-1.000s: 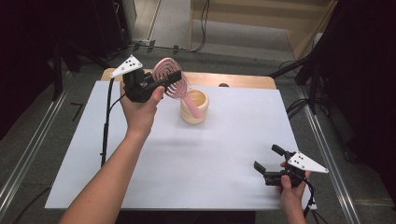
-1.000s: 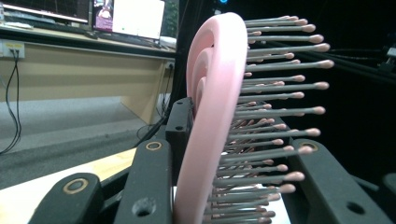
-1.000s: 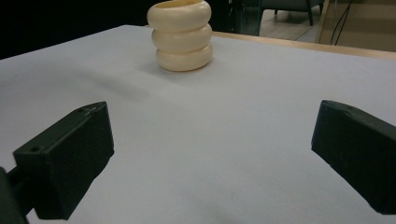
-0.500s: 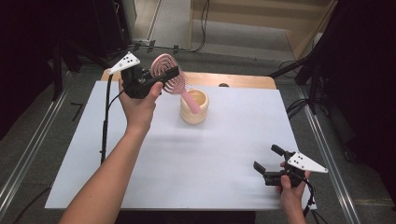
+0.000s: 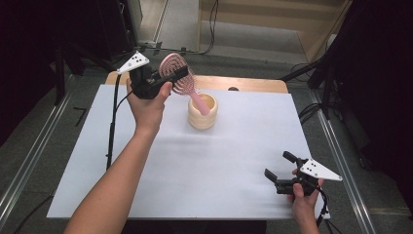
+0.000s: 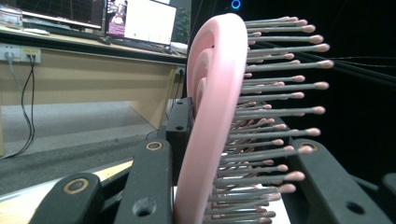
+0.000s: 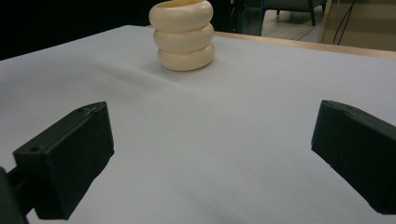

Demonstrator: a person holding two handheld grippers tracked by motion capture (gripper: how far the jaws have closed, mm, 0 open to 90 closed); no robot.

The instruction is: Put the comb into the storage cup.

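A pink hairbrush [image 5: 174,72] hangs tilted over the back of the table, and my left gripper [image 5: 178,77] is shut on its round head. Its handle slants down to the right, with the lower end inside the mouth of a cream ribbed cup [image 5: 202,117]. In the left gripper view the brush [image 6: 210,116] stands edge-on between the two black jaws, bristles pointing right. My right gripper [image 5: 277,164] rests low near the table's front right corner, open with nothing between its jaws. The right gripper view looks across the white sheet at the cup [image 7: 183,35].
A white sheet [image 5: 204,165] covers the wooden table [image 5: 253,84]. Metal rails [image 5: 29,161] run along both sides of it. Cables [image 5: 113,122] trail from the left gripper down the table's left side. A wooden desk [image 6: 84,70] with monitors stands beyond the table.
The left hand has shifted only slightly, and the brush has stayed with its handle in the cup. The right hand has not moved.
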